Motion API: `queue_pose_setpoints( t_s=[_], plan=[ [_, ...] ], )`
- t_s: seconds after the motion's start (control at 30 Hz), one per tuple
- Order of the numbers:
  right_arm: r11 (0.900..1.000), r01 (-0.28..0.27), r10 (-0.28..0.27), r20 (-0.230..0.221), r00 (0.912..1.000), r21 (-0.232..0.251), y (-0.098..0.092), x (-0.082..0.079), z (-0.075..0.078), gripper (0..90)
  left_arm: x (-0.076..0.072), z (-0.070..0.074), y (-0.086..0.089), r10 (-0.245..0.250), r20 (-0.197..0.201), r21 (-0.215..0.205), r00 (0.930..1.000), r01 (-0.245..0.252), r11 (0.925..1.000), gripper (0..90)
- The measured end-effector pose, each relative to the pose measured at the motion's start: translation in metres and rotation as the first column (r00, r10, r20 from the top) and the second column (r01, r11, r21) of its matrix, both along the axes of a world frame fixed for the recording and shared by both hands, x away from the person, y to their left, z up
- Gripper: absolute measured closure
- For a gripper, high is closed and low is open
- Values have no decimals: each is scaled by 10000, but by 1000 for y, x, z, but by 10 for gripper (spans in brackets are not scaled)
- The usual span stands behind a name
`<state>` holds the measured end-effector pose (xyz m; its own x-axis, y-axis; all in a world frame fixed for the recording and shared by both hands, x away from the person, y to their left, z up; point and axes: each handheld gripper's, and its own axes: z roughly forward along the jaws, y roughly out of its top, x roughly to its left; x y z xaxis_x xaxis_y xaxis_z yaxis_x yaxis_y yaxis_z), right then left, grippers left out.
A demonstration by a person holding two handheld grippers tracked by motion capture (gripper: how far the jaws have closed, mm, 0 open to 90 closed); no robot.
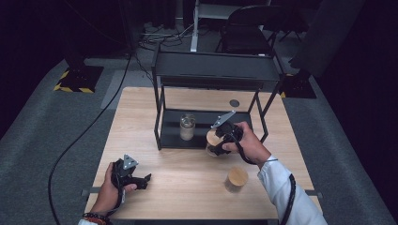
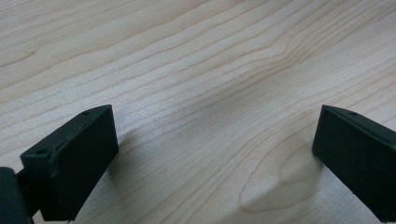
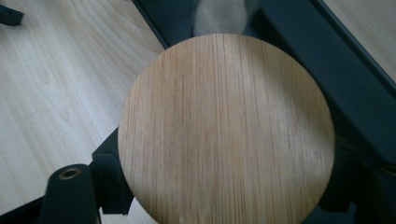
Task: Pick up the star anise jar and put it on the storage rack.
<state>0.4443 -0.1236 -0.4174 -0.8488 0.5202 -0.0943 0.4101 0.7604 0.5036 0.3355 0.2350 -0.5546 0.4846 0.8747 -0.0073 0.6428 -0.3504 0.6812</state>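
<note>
A wooden table holds a black shelf rack; a black chair stands behind; grey carpet surrounds.

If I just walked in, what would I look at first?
Probably the jar with the round wooden lid, gripped by the right gripper at the front edge of the black rack. Then the open-topped glass jar on the rack's low shelf, and another lidded jar near the table's front right.
</note>
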Motion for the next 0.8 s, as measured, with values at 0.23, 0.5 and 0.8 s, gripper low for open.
queue_pose_setpoints(
  t_s=[0.23, 0.5, 0.8],
  plan=[
    [9998, 199, -199, -33, 9998, 59, -1, 9, 0, 245, 0, 0, 0, -2, 2, 1, 10000, 2, 10000, 0],
    [9993, 364, -364, -5, 9993, 4, 1, 18, 0, 245, 0, 0, 0, 7, -4, 11, 10000, -6, 10000, 0],
    [9978, 664, -664, 3, 9978, 61, 3, 30, -6, 246, 0, 0, 0, 0, 1, 11, 10000, 0, 10000, 0]
  ],
)
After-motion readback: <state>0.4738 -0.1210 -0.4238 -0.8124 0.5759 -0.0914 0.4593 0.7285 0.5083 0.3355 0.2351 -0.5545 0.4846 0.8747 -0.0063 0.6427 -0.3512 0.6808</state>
